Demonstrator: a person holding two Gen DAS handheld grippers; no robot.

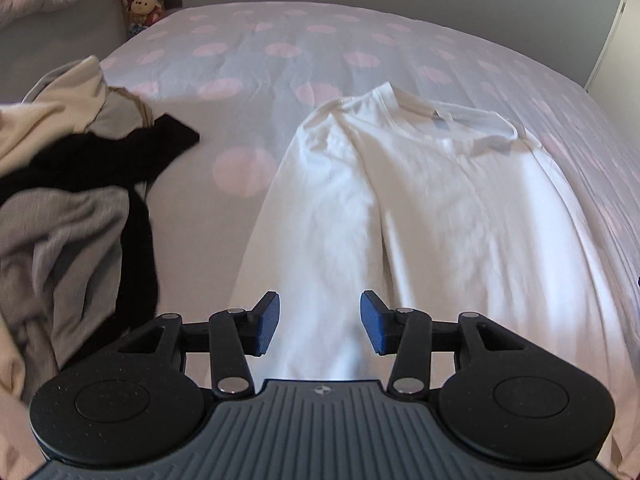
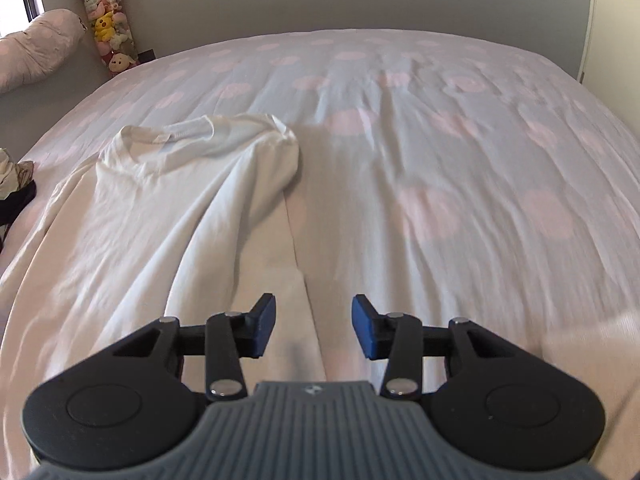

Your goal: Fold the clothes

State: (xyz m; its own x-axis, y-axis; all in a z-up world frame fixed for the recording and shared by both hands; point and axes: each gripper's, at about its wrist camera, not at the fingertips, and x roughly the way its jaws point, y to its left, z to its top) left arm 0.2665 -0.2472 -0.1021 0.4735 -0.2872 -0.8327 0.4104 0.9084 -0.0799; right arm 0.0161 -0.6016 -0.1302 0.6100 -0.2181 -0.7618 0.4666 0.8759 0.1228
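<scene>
A white T-shirt [image 1: 420, 200] lies spread on the bed, collar at the far end, its sides folded inward. My left gripper [image 1: 319, 322] hovers over the shirt's near left part, jaws open, nothing between the blue pads [image 1: 266, 320]. In the right wrist view the same white T-shirt [image 2: 168, 216] fills the left half. My right gripper [image 2: 314, 326] hangs above the shirt's near right edge, jaws open and holding nothing.
A heap of grey, black and beige clothes [image 1: 68, 208] lies at the left of the bed. The polka-dot bedspread [image 2: 460, 160] stretches far and right. A pillow [image 2: 36, 48] and a column of plush toys [image 2: 106, 28] stand at the far left wall.
</scene>
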